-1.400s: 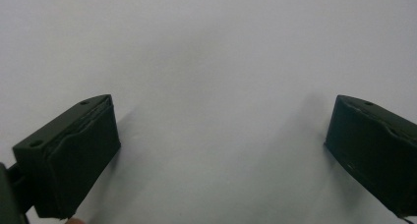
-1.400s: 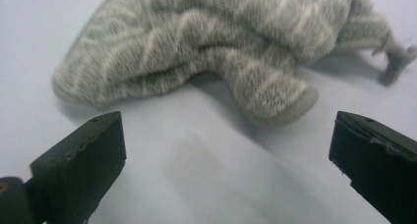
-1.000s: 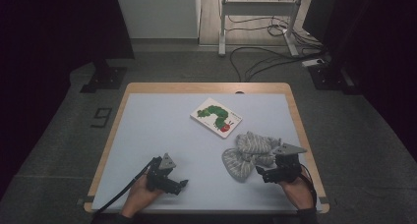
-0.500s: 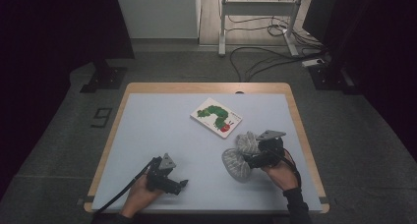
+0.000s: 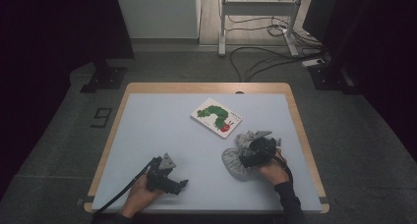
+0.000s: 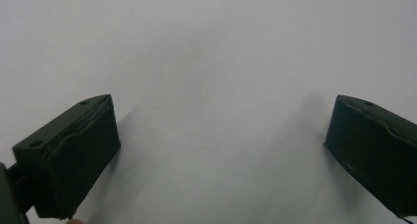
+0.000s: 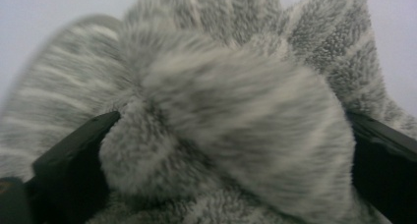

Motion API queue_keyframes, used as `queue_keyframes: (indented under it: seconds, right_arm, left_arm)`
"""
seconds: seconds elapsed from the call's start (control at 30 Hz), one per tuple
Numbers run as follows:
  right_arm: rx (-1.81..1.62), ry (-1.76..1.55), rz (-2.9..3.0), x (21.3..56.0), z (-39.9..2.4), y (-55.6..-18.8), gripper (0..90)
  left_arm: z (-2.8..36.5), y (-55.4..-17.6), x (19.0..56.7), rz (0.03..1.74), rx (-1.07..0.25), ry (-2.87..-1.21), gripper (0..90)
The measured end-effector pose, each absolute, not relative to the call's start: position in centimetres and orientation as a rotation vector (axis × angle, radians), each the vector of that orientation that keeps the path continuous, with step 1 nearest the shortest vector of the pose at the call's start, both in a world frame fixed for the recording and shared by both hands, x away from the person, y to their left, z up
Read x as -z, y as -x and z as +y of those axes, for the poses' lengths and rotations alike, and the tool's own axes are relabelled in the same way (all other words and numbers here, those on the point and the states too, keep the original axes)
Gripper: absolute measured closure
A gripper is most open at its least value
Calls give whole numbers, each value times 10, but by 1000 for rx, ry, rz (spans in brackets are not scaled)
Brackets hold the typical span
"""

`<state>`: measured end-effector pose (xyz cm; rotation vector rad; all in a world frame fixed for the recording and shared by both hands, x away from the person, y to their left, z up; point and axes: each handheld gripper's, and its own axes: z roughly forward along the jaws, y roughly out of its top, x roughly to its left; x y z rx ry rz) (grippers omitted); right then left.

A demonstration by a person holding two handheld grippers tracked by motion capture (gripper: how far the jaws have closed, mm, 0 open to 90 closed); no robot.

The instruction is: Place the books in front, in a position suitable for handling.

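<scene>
Your right gripper (image 5: 256, 153) sits low and right of centre in the high view, its jaws spread wide around a fold of the grey striped fleece cloth (image 7: 216, 106) on the desk (image 5: 162, 130). Push deeper, then close squarely. Your left gripper (image 5: 167, 177), jaws wide and empty, rests lower left.

A fluffy grey cloth (image 7: 221, 111) with pale stripes, deep-piled and matt, is seen bunched between the matt black jaws of the right gripper (image 5: 255, 153). The table (image 5: 162, 130) is topped in a smooth, pale, faintly sheened surface edged in light wood. A glossy printed book (image 5: 216, 117) is shown.
</scene>
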<state>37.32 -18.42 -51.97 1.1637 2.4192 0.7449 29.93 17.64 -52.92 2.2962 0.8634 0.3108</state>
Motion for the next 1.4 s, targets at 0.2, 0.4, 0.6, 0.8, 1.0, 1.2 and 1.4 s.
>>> queue_keyframes:
  seconds: [0.2, 0.4, 0.6, 0.8, 1.0, 1.2, 1.4]
  right_arm:
    - [-723, -1202, 2387, 512, -190, -373, 363]
    - [-732, -1213, 2349, 509, -202, -373, 620]
    - [-805, -1229, 2366, 500, -212, -370, 653]
    - [-889, -1215, 2339, 480, -223, -357, 653]
    - [-930, -1193, 2309, 452, -236, -341, 653]
    - [-938, -1189, 2276, 431, -252, -323, 652]
    - [-915, -1210, 2238, 421, -273, -305, 652]
  left_arm:
    - [176, -299, 529, 864, -312, -2296, 0]
    - [176, -299, 529, 863, -311, -2296, 0]
    - [176, -299, 529, 864, -311, -2296, 0]
    - [176, -299, 529, 863, -311, -2296, 0]
    - [176, -299, 529, 862, -310, -2297, 0]
    - [177, -299, 529, 860, -310, -2301, 0]
    - [177, -299, 529, 861, -311, -2299, 0]
